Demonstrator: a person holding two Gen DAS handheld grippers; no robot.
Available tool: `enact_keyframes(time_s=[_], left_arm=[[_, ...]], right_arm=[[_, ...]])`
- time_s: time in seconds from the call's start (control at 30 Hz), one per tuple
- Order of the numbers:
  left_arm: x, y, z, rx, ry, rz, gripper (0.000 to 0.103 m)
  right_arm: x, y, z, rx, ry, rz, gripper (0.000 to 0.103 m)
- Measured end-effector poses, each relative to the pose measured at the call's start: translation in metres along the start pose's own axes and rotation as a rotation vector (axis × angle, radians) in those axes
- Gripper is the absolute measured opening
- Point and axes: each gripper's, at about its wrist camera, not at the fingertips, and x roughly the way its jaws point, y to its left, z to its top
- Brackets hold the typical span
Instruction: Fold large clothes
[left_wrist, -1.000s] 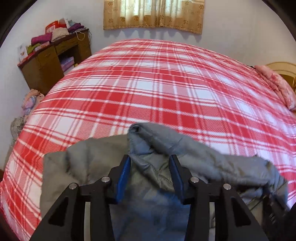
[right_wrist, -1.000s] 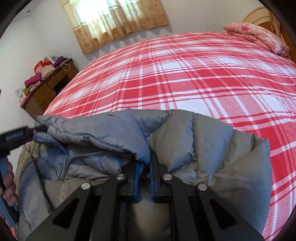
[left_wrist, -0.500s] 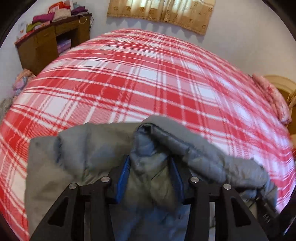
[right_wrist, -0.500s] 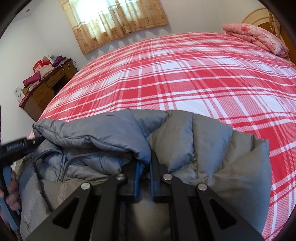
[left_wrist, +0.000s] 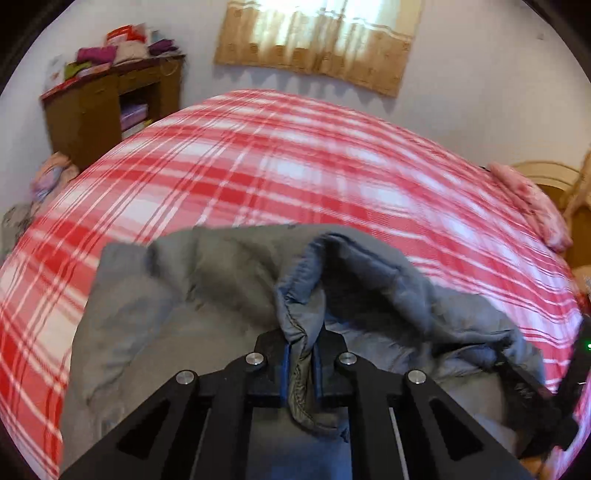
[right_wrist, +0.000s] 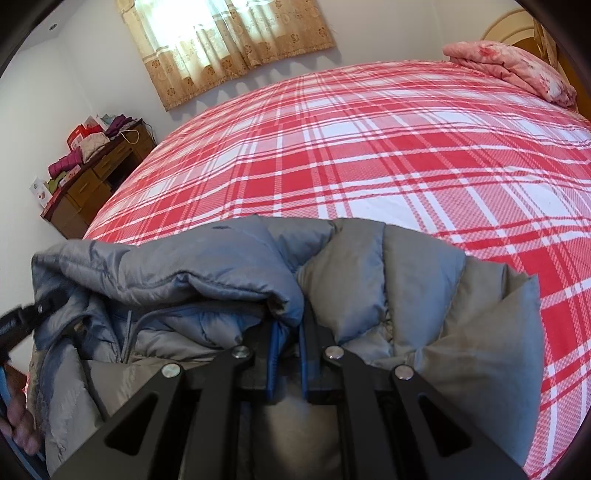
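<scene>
Both the left gripper (left_wrist: 300, 363) and right gripper (right_wrist: 287, 354) pinch the grey puffer jacket (right_wrist: 417, 280) at the plaid bed (right_wrist: 369, 147)'s near edge, apparently to lift it for folding.

Left gripper (left_wrist: 301, 363): jaws clamped tight on a fold of padded jacket (left_wrist: 229, 280). Right gripper (right_wrist: 288, 363): likewise pinching fabric (both angled downward).

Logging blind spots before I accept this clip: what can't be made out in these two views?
- Lower part of the grey puffer jacket: both views, hidden behind the gripper frames and cut by the bottom edge.
- Plaid bedspread and the stacked items on the wooden cabinet: left wrist view, motion-blurred.
- Person's hand: right wrist view, cut off by the left edge.
</scene>
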Motion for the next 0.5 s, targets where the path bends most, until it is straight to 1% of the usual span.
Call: enact_keyframes(time_s=[0.03,0.07,0.1,0.13,0.17,0.23,0.27,0.3,0.33,0.4,0.43,0.47,0.5], left_arm=[[0.012,0.006,-0.005,-0.025,0.031,0.031,0.009],[0.023,0.012,-0.008,-0.056,0.053,0.044,0.009],[0.029,0.016,-0.009,-0.073,0.057,0.047,0.009],[0.034,0.019,-0.011,-0.090,0.041,0.042,0.009],[0.036,0.021,-0.014,-0.092,0.031,0.052,0.011],[0.037,0.018,-0.014,-0.078,0.015,0.080,0.011],[0.038,0.016,-0.015,-0.073,0.011,0.089,0.011],[0.039,0.015,-0.015,-0.067,0.008,0.095,0.012],[0.038,0.014,-0.015,-0.064,0.005,0.096,0.012],[0.040,0.017,-0.015,-0.078,0.003,0.079,0.012],[0.040,0.018,-0.015,-0.084,0.002,0.072,0.012],[0.040,0.018,-0.015,-0.081,0.000,0.075,0.012],[0.040,0.019,-0.015,-0.077,-0.001,0.079,0.012]], right_arm=[[0.000,0.001,0.000,-0.002,0.000,-0.003,0.008],[-0.001,0.001,0.000,-0.004,0.000,-0.005,0.008],[-0.001,0.002,-0.001,-0.008,0.001,-0.010,0.008],[-0.001,0.003,0.000,-0.011,0.006,-0.014,0.009],[-0.001,0.004,0.001,-0.020,0.020,-0.017,0.010],[-0.009,0.006,0.003,-0.060,0.072,-0.015,0.018],[-0.015,0.005,0.002,-0.064,0.083,-0.008,0.021],[-0.026,0.001,-0.001,-0.059,0.078,-0.001,0.031],[-0.041,-0.005,-0.005,-0.043,0.058,-0.022,0.048],[-0.069,-0.013,-0.011,-0.014,-0.012,-0.069,0.057],[-0.083,-0.016,-0.010,0.005,-0.056,-0.093,0.058],[-0.093,-0.016,-0.006,0.024,-0.096,-0.095,0.057],[-0.099,-0.012,-0.001,0.035,-0.126,-0.078,0.048]])
